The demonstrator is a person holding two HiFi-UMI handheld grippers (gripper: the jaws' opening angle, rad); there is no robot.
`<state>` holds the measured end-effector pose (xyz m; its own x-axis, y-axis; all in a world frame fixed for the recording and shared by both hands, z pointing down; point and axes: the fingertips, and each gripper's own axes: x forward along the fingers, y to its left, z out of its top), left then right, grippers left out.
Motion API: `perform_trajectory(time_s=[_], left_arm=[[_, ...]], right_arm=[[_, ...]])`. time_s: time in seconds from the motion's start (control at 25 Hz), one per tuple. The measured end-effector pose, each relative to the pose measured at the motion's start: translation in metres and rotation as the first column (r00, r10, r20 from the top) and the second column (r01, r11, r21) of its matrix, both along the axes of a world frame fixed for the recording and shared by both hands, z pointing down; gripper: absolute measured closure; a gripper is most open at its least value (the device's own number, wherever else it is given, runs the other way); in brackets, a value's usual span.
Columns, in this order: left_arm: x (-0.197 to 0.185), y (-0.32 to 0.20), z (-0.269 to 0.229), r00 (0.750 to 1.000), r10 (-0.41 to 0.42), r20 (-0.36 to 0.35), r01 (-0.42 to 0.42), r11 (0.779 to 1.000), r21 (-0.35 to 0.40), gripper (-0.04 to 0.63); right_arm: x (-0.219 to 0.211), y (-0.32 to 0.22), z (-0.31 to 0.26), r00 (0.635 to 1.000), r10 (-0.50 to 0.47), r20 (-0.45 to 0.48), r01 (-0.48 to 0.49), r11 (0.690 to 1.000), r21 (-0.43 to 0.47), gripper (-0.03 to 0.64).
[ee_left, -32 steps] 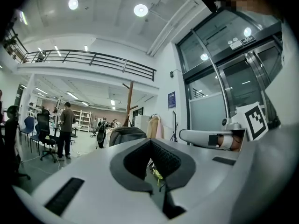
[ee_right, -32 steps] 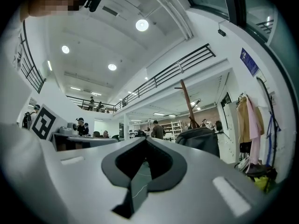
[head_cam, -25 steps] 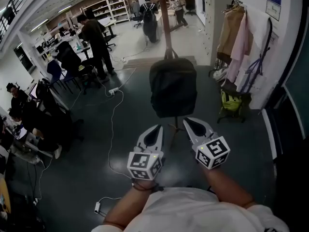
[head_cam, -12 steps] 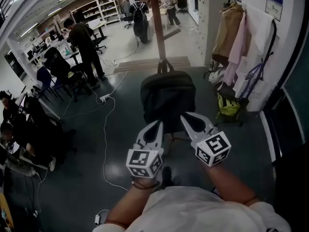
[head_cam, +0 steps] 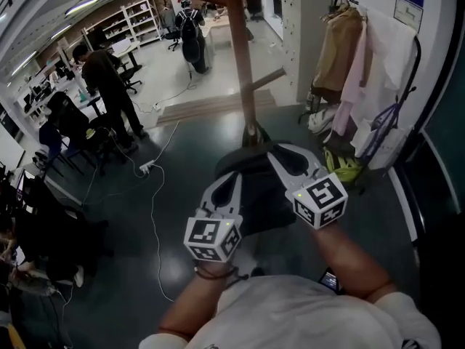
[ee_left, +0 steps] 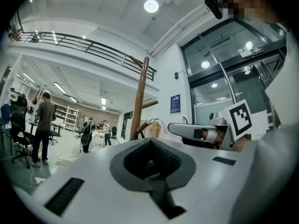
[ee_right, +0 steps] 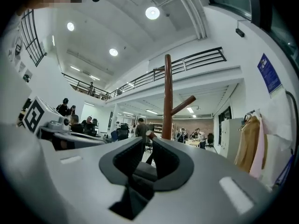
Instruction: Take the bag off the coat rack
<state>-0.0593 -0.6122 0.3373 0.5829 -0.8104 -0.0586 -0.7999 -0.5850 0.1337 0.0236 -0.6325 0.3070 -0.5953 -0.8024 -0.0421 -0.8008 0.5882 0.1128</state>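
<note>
A black bag (head_cam: 256,195) hangs low against the brown wooden coat rack (head_cam: 238,49), its top handle (head_cam: 253,134) at the pole. Both grippers cover much of the bag in the head view. My left gripper (head_cam: 234,174) points at the bag's left side, jaws together, nothing in them. My right gripper (head_cam: 275,149) reaches further, to just right of the handle, with a narrow gap between its tips and nothing in it. The rack's pole (ee_left: 140,97) stands beyond the left gripper (ee_left: 149,141). It (ee_right: 167,97) also rises above the right gripper (ee_right: 147,141).
Coats (head_cam: 349,49) hang on the right wall beside a grey locker (head_cam: 298,20). A yellow-green bag (head_cam: 341,167) lies on the floor under them. Cables and a power strip (head_cam: 145,167) run across the floor at left, where people (head_cam: 102,78) stand by desks.
The rack and bag have come closer in the head view. Both grippers have moved forward onto the bag, the right one reaching up by the handle.
</note>
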Motion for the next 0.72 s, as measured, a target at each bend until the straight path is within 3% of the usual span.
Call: perform_trajectory(time_s=[0.32,0.72], left_arm=[[-0.018,-0.066,-0.005,0.999,0.034,-0.010,-0.034,0.999,0.001,0.589],[-0.028,-0.113,0.009,0.996,0.074,-0.040,-0.075,0.997,-0.026,0.589]], right_arm=[[-0.015,-0.084,0.025,0.990,0.044,-0.132,-0.056,0.994,-0.090,0.552],[-0.018,-0.137,0.050,0.980,0.081,-0.182,-0.109,0.983,-0.150,0.552]])
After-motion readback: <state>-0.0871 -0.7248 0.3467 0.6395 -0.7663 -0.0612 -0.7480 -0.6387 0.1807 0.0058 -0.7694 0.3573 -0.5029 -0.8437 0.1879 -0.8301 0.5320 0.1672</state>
